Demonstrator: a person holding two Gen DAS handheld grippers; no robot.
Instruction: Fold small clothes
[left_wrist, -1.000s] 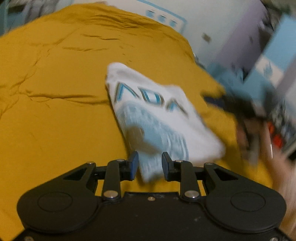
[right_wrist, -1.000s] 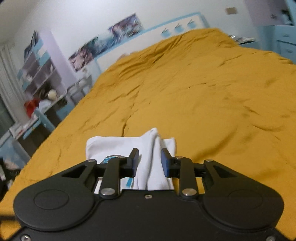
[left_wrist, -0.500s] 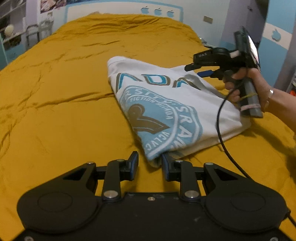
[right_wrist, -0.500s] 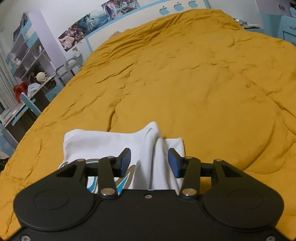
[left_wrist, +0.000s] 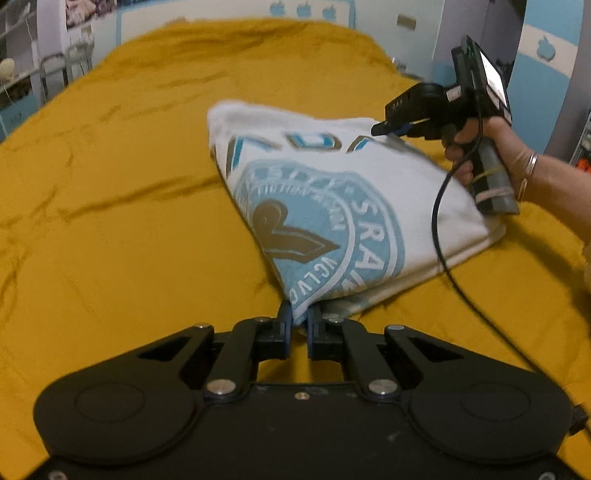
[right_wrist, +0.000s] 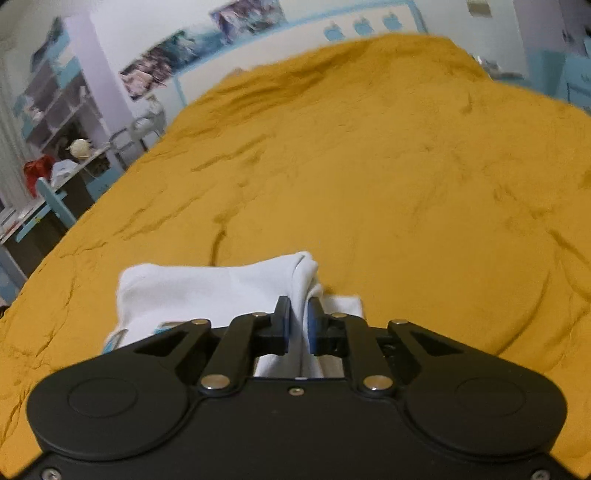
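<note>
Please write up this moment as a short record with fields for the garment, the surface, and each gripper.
garment: white T-shirt with blue round print, partly folded
surface: mustard-yellow bedspread
left gripper: jaws closing, pinching the shirt's near corner
right gripper: jaws closing on a bunched white fold of the shirt
right hand: grips the handle, bracelets on the wrist
background: shelves and posters, blurred

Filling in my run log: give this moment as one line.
left gripper: closing on shirt corner | right gripper: closing on shirt fold | shirt: on yellow bedspread
</note>
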